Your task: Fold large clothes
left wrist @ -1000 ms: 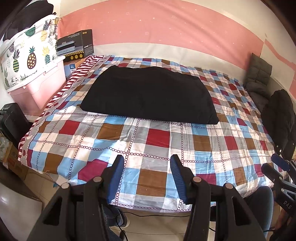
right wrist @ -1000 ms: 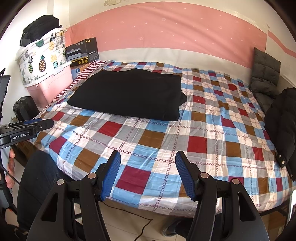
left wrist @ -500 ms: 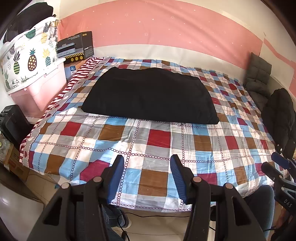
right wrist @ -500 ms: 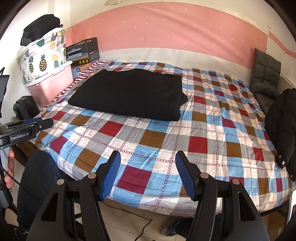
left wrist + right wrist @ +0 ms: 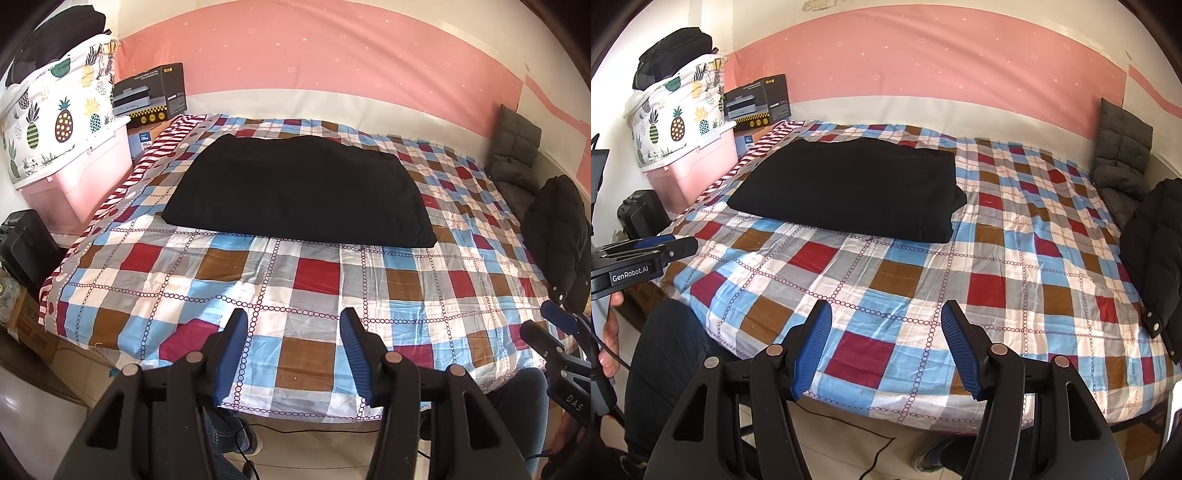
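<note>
- A bed (image 5: 369, 288) under a checked sheet (image 5: 923, 280) fills both views, its foot edge nearest the cameras.
- The black garment (image 5: 303, 192) lies folded flat on the sheet, toward 12 o'clock and left of centre — well apart from both tools.
- A black jacket (image 5: 1156, 258) drapes the edge at 3 o'clock.
- The left gripper (image 5: 291, 350) and right gripper (image 5: 886, 350) hang at 6 o'clock above the foot edge — blue pads spread, nothing between them.

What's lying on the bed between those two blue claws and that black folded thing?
Nothing but the checked bedspread. Both wrist views show bare cover between the open left gripper, the open right gripper and the black garment.
</note>
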A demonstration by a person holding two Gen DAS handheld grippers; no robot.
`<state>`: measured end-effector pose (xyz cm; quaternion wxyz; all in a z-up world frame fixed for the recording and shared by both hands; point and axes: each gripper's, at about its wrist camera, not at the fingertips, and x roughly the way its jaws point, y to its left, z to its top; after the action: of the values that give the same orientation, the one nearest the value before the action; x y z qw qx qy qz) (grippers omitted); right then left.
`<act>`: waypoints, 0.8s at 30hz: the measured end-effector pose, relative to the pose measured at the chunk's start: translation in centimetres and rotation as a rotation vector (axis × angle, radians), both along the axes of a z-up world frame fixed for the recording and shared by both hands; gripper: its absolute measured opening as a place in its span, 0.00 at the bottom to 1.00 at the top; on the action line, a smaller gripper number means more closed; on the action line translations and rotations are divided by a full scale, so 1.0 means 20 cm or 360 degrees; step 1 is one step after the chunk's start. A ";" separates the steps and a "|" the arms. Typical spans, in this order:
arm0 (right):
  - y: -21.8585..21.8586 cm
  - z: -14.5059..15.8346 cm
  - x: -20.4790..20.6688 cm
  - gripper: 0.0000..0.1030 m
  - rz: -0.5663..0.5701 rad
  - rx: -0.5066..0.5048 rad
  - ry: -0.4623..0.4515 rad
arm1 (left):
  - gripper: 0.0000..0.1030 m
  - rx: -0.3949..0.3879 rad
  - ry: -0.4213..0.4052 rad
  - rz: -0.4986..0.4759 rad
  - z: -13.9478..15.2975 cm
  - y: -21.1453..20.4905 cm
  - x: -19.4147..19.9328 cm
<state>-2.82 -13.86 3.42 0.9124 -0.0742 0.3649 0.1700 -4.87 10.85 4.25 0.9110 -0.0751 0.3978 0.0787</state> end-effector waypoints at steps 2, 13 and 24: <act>0.00 0.00 0.00 0.60 0.0000 -0.0002 -0.0004 | 0.52 -0.0004 -0.0009 -0.0014 0.00 0.01 0.00; 0.01 0.00 0.00 0.60 -0.0002 -0.0001 -0.0004 | 0.52 0.0011 -0.0021 -0.0005 0.01 0.03 -0.01; 0.02 0.00 0.00 0.60 0.0002 -0.0005 -0.0006 | 0.52 -0.0051 0.0024 -0.0027 -0.02 0.04 0.00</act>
<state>-2.92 -13.41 3.48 0.9128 -0.0762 0.3636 0.1697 -4.95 11.55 3.76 0.9073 -0.0858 0.4064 0.0651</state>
